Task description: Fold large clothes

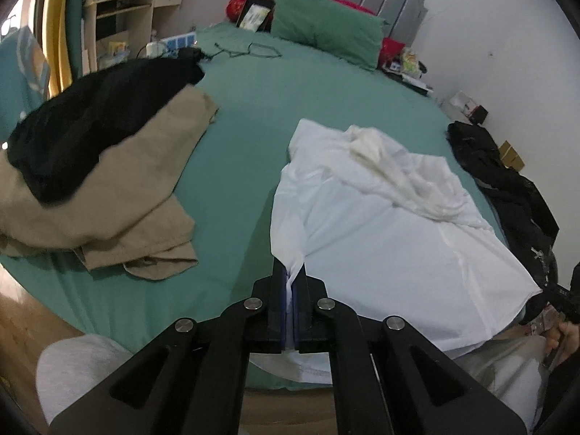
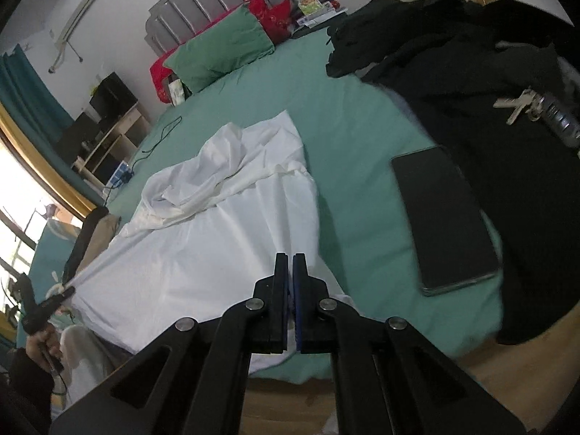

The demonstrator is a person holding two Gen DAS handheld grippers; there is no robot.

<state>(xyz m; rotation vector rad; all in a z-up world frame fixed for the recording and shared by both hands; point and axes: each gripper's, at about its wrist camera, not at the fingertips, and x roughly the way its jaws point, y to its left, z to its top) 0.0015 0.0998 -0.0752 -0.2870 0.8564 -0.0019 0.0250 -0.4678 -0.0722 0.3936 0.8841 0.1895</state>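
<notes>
A large white shirt (image 1: 391,232) lies spread on the green bed (image 1: 246,137), its collar end bunched towards the headboard. My left gripper (image 1: 291,272) is shut on the shirt's near left hem corner, with fabric pinched between the pads. In the right wrist view the shirt (image 2: 203,246) stretches to the left. My right gripper (image 2: 290,264) is shut on its near right hem corner. The left gripper (image 2: 61,295) shows at the far left edge, holding the other corner.
A tan garment (image 1: 108,214) with a black one (image 1: 94,123) on it lies at the left. A black jacket (image 2: 489,116) with keys (image 2: 518,103) and a dark phone (image 2: 446,217) lie at the right. Green pillow (image 1: 326,29) at the headboard. Wooden floor lies below the bed edge.
</notes>
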